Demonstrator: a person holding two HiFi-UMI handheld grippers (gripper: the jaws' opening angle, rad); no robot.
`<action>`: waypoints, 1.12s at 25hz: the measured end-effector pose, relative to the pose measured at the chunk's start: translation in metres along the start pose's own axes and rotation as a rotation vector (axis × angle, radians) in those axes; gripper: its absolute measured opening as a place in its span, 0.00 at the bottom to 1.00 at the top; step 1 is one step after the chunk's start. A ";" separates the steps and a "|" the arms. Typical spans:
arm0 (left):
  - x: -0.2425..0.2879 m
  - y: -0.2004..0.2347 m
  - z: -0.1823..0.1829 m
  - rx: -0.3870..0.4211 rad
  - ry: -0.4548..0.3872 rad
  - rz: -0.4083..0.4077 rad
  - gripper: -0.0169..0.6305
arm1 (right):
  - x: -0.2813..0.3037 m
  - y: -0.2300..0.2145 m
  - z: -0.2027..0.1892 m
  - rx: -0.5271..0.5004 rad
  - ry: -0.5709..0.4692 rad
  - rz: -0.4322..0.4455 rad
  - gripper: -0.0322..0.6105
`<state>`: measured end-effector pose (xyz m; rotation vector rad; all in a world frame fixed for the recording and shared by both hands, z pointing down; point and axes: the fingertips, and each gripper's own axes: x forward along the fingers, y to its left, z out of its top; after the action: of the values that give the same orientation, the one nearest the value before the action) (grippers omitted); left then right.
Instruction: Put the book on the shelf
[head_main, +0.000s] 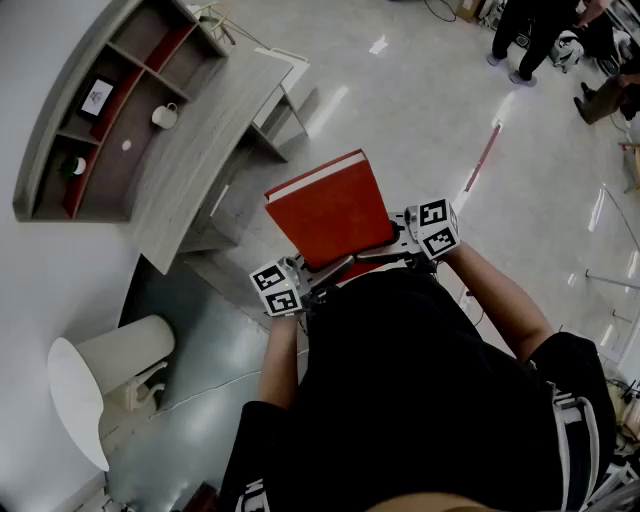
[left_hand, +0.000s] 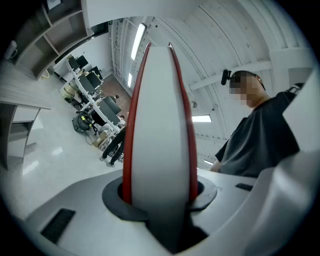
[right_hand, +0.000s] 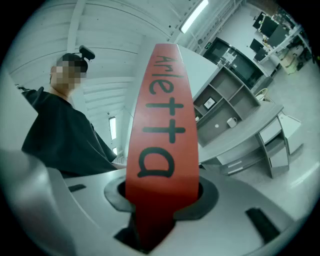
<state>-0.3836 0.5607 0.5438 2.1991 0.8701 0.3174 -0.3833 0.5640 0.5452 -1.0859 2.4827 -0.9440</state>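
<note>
I hold a red hardcover book (head_main: 332, 210) flat in front of my body, above the floor. My left gripper (head_main: 308, 283) is shut on its near left corner and my right gripper (head_main: 398, 240) on its near right side. The left gripper view faces the book's white page edge (left_hand: 159, 130) between the red covers, with the left gripper (left_hand: 160, 200) clamped on it. The right gripper view faces the red spine (right_hand: 161, 135) with black lettering, pinched in the right gripper (right_hand: 160, 197). The grey wall shelf (head_main: 62, 120) stands to my front left, apart from the book.
A grey curved desk (head_main: 205, 140) with drawers sits under the shelf. The shelf holds a white mug (head_main: 165, 116), a small framed picture (head_main: 97, 96) and a small dark object. A white chair (head_main: 95, 385) is at lower left. People stand at the far right (head_main: 530, 35).
</note>
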 end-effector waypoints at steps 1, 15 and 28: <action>0.002 -0.002 -0.001 -0.004 0.002 0.004 0.27 | -0.003 0.002 -0.002 0.004 0.001 0.003 0.29; -0.003 -0.005 -0.024 -0.063 -0.010 0.084 0.27 | 0.001 0.007 -0.023 0.033 0.013 0.058 0.31; 0.015 0.066 0.027 -0.033 0.013 0.006 0.27 | -0.012 -0.071 0.021 0.044 -0.025 -0.087 0.31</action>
<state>-0.3283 0.5231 0.5714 2.1719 0.8597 0.3467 -0.3261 0.5275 0.5762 -1.1927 2.4002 -0.9992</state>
